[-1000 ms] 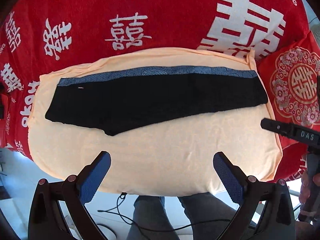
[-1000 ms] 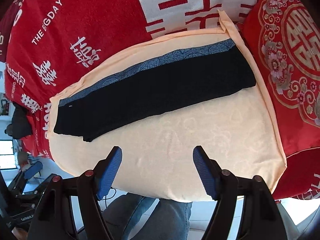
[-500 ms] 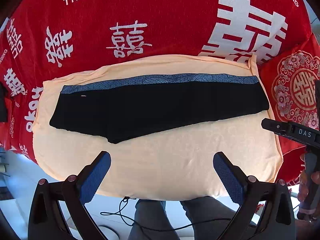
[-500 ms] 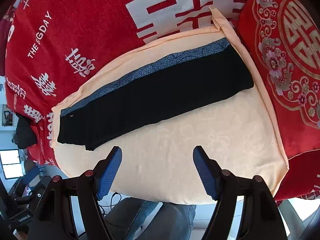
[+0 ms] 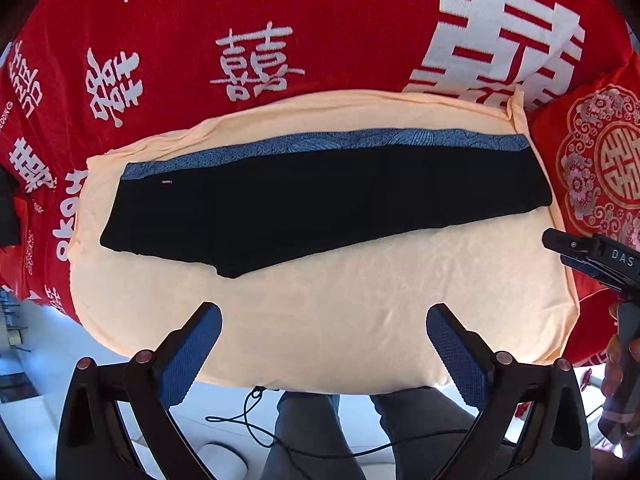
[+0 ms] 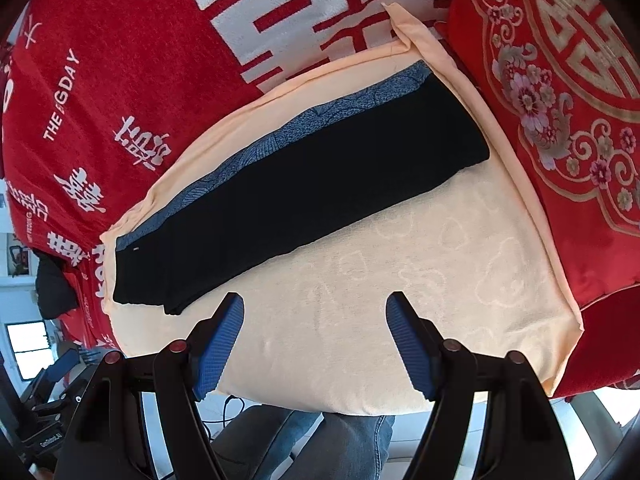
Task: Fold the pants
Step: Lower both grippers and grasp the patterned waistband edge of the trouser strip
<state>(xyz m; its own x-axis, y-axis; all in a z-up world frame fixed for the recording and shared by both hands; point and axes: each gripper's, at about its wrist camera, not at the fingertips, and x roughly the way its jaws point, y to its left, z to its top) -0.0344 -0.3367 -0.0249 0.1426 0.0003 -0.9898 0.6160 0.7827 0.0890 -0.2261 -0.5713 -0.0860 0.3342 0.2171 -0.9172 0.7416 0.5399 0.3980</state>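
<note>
Black pants with a blue patterned side stripe lie flat, folded lengthwise leg on leg, across a peach cloth. The waist end is at the left, the leg ends at the right. They also show in the right wrist view, running diagonally. My left gripper is open and empty, above the cloth's near edge, short of the pants. My right gripper is open and empty, also over bare cloth near the front. The right gripper's body shows at the right edge of the left wrist view.
A red blanket with white characters covers the surface behind the cloth. A red embroidered cushion lies against the cloth's right side. The person's legs and a cable are below the front edge.
Both grippers have stayed open. The views have shifted slightly; the pants have not moved on the cloth.
</note>
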